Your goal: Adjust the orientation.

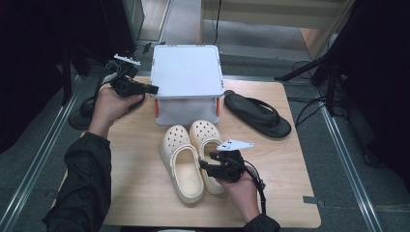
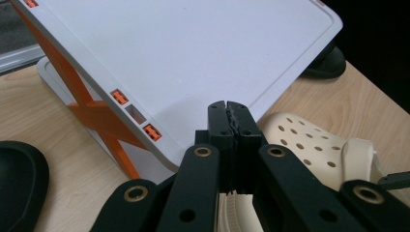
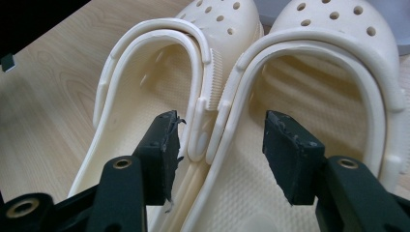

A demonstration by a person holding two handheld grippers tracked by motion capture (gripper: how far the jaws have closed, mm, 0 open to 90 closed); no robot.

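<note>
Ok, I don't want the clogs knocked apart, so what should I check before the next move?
1. Right gripper open: ok.
2. Its fingers straddle the touching inner walls of the two cream clogs, one finger inside each: ok.
3. Fingers pressing on the clogs: not ok, they stand apart from the walls.
4. Left gripper shut, holding nothing: ok.
5. Left gripper away from the clogs, by the white stand: ok.
6. Black flip-flop apart from the clogs: ok.

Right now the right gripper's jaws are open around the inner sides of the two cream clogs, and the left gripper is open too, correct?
Not quite. The left gripper is shut, jaws pressed together with nothing between them, as the left gripper view shows. The right gripper does straddle the cream clogs.
</note>
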